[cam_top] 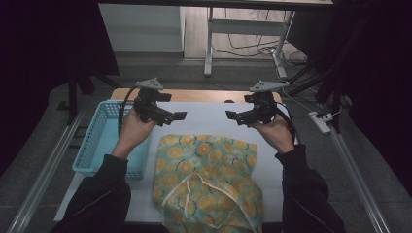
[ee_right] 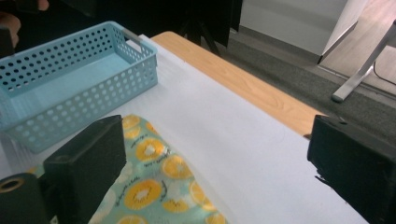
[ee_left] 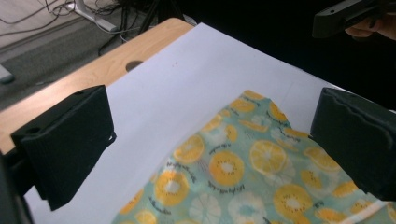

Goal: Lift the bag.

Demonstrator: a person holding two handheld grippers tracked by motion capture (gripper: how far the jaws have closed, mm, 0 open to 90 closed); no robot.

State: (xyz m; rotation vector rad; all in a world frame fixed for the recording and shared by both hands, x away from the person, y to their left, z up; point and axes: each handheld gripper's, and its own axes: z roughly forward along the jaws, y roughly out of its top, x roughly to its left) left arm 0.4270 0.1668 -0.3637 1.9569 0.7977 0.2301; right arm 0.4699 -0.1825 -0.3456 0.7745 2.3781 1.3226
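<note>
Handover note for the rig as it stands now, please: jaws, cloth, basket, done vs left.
Left gripper: jaws open, empty, above the cloth's far left corner.
Right gripper: jaws open, empty, above the far right corner.
Fruit-print cloth: spread on the white sheet, near edge hanging off the table, white drawstring on top.
Blue basket: left of the cloth, empty.
Done: nothing visible. Left: likely grasp corners, fold.

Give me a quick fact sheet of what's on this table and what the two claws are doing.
Work surface: white sheet over a wooden table
Main item: fruit-print cloth bag with white drawstring, lying flat
Container: light blue perforated basket, left of the bag, nothing in it
Left claw: open, above the bag's far left corner, holding nothing
Right claw: open, above the far right corner, holding nothing
</note>
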